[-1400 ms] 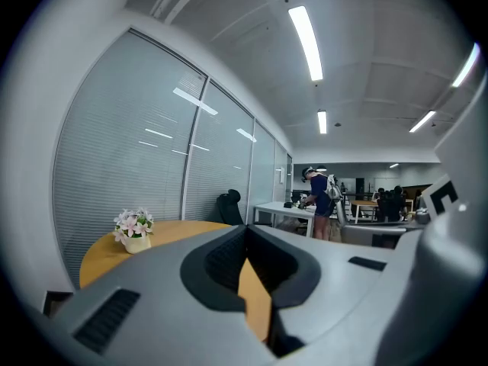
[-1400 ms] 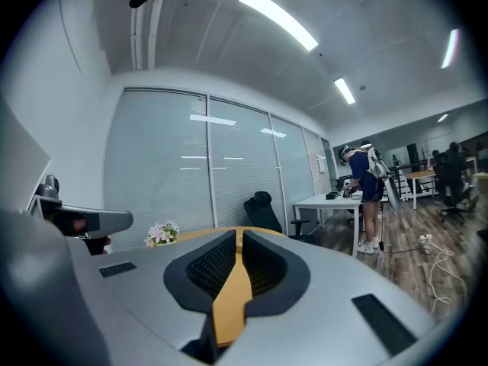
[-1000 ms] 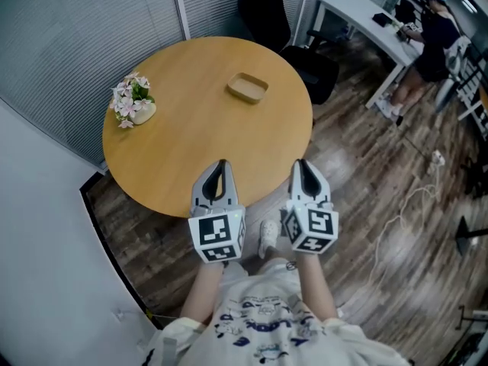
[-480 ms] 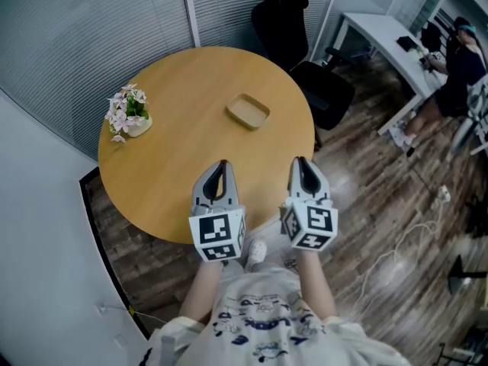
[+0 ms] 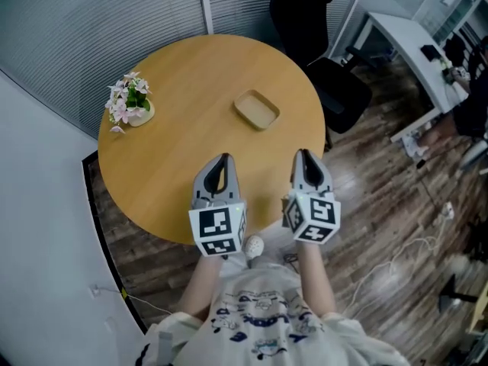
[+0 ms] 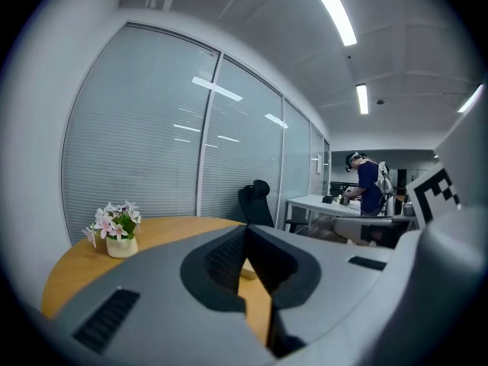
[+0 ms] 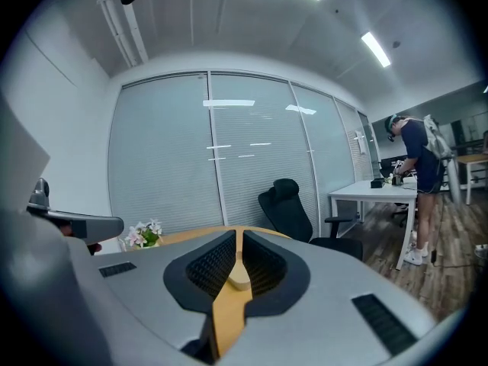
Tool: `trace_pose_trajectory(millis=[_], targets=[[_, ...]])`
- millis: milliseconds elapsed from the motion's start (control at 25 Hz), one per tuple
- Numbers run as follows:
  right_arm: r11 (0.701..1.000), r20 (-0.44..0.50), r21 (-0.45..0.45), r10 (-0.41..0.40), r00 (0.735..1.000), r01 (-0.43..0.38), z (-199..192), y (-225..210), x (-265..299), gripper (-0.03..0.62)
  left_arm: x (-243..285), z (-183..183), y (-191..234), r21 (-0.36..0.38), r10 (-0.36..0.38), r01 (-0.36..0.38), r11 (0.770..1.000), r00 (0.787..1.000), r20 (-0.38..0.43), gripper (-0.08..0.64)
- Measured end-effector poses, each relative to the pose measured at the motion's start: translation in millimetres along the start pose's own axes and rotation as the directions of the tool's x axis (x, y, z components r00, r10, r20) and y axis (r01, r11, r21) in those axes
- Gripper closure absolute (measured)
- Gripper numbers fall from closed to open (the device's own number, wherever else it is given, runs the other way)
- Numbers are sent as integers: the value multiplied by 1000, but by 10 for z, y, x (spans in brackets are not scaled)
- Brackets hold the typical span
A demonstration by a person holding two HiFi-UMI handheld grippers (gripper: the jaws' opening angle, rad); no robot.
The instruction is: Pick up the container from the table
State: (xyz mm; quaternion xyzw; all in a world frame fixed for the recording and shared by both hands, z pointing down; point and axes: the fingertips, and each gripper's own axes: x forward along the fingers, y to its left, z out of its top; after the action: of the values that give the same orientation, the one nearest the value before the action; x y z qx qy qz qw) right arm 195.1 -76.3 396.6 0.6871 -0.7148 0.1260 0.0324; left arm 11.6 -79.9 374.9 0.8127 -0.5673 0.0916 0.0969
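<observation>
The container (image 5: 257,110) is a shallow, light wooden tray lying on the far right part of the round wooden table (image 5: 175,166). My left gripper (image 5: 221,158) and right gripper (image 5: 303,153) hover side by side over the table's near edge, well short of the tray. Both are shut with nothing between the jaws. In the left gripper view, the left gripper (image 6: 245,229) shows a sliver of the container (image 6: 248,271) past its tips. In the right gripper view, the right gripper (image 7: 238,233) points straight at the container (image 7: 239,280).
A small pot of pink flowers (image 5: 130,104) stands at the table's far left edge. A black office chair (image 5: 324,36) is behind the table on the right, with a white desk (image 5: 408,44) beyond it. A person (image 7: 415,174) stands at that desk. Cables lie on the wood floor (image 5: 396,227).
The head view has shifted, so the table and container now sit slightly lower and nearer to the grippers. Both grippers hold the same pose and stay shut.
</observation>
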Motion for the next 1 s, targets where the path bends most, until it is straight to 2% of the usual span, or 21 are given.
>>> trace_pose_trajectory(millis=[400, 1000], targets=[[1000, -46, -4, 8, 999, -8, -112, 8, 539, 565, 423, -79, 292, -23, 24, -25, 999, 999, -40, 557], [999, -142, -10, -35, 989, 34, -361, -43, 1399, 564, 1297, -371, 597, -60, -12, 3, 998, 990, -142, 557]])
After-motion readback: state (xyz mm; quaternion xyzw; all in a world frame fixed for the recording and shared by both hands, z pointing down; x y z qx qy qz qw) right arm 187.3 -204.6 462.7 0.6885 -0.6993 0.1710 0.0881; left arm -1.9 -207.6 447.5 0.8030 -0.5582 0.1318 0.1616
